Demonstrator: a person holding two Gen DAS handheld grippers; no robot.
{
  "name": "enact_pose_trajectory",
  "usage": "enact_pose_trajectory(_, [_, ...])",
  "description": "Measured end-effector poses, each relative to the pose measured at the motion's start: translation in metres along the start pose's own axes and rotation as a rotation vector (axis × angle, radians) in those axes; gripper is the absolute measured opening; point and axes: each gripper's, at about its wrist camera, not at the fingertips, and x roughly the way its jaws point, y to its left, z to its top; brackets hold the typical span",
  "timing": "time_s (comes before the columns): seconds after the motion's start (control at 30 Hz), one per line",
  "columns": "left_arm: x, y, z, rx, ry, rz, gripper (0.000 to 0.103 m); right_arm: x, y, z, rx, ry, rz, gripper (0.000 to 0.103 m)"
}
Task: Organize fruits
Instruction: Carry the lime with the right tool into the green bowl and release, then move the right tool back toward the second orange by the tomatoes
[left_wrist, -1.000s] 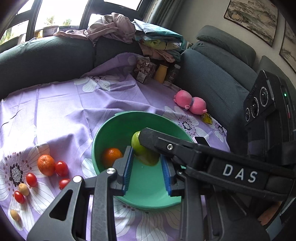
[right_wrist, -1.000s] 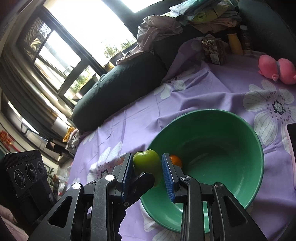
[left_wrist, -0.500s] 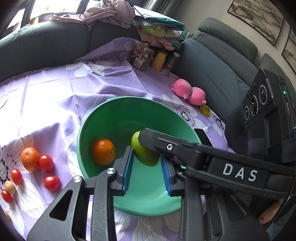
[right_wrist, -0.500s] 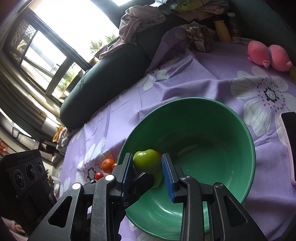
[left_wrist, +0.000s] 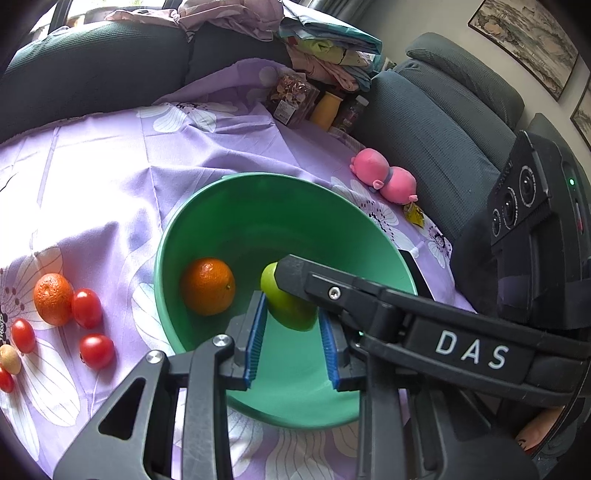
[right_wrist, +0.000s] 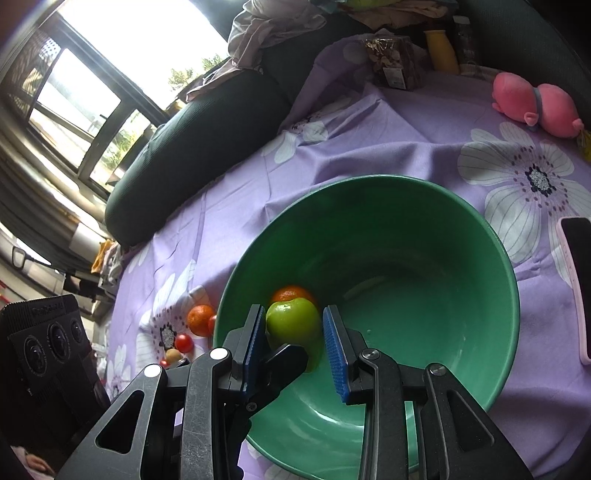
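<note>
Purple cloth (left_wrist: 110, 177) holds a bowl (left_wrist: 258, 192); both grippers (left_wrist: 291, 325) (right_wrist: 295, 332) clench one apple (right_wrist: 293, 321), stem dimple upward.

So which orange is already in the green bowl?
The bigger orange, lying inside the green bowl beside the green apple. The other orange sits outside on the purple cloth, touching a red tomato.

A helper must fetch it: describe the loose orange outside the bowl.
Find the green bowl on the purple cloth. Left of it lies a fruit cluster; the orange is its largest piece, rough-skinned, touching smaller glossy red tomatoes.
</note>
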Motion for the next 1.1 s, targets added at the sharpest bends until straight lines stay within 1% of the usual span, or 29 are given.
enact_pose_trajectory(0.1, [-0.004, 0.000, -0.001, -0.004, -0.005, -0.013, 0.027, -0.002, 0.001, -0.001, -0.001, -0.007, -0.006, 0.035])
enact_pose_trajectory(0.2, [-0.014, 0.000, -0.002, -0.007, -0.016, -0.005, 0.029, -0.006, 0.003, 0.000, -0.006, -0.032, -0.034, 0.035])
enact_pose_trajectory(0.27, [-0.026, 0.002, -0.003, -0.011, -0.035, 0.003, 0.030, -0.009, 0.006, 0.000, -0.012, -0.050, -0.037, 0.037])
enact_pose_trajectory(0.33, [-0.040, 0.006, -0.004, -0.016, -0.062, 0.017, 0.033, -0.012, 0.013, -0.001, -0.038, -0.072, -0.038, 0.042])
enact_pose_trajectory(0.4, [-0.058, 0.012, -0.007, -0.025, -0.102, 0.043, 0.044, -0.015, 0.020, -0.002, -0.064, -0.090, -0.046, 0.046])
enact_pose_trajectory(0.43, [-0.068, 0.015, -0.008, -0.031, -0.124, 0.060, 0.047, -0.016, 0.024, -0.002, -0.076, -0.099, -0.050, 0.047])
enact_pose_trajectory(0.5, [-0.087, 0.024, -0.012, -0.040, -0.156, 0.107, 0.057, -0.017, 0.033, -0.003, -0.100, -0.112, -0.057, 0.048])
enact_pose_trajectory(0.57, [-0.104, 0.035, -0.016, -0.043, -0.184, 0.177, 0.062, -0.017, 0.042, -0.004, -0.125, -0.120, -0.060, 0.049])
enact_pose_trajectory(0.7, [-0.131, 0.060, -0.030, -0.079, -0.212, 0.384, 0.069, -0.016, 0.061, -0.009, -0.186, -0.144, -0.078, 0.050])
enact_pose_trajectory(0.77, [-0.140, 0.074, -0.039, -0.097, -0.213, 0.468, 0.071, -0.013, 0.072, -0.012, -0.213, -0.152, -0.086, 0.052])
enact_pose_trajectory(0.8, [-0.143, 0.083, -0.043, -0.115, -0.210, 0.501, 0.071, -0.011, 0.077, -0.013, -0.226, -0.153, -0.091, 0.055])
enact_pose_trajectory(0.83, [-0.146, 0.091, -0.048, -0.136, -0.207, 0.525, 0.071, -0.009, 0.083, -0.016, -0.241, -0.153, -0.097, 0.057])
enact_pose_trajectory(1.0, [-0.153, 0.124, -0.065, -0.225, -0.199, 0.603, 0.071, 0.006, 0.113, -0.028, -0.318, -0.137, -0.105, 0.058])
enact_pose_trajectory(1.1, [-0.153, 0.135, -0.070, -0.256, -0.200, 0.620, 0.071, 0.019, 0.132, -0.037, -0.376, -0.107, -0.099, 0.058])
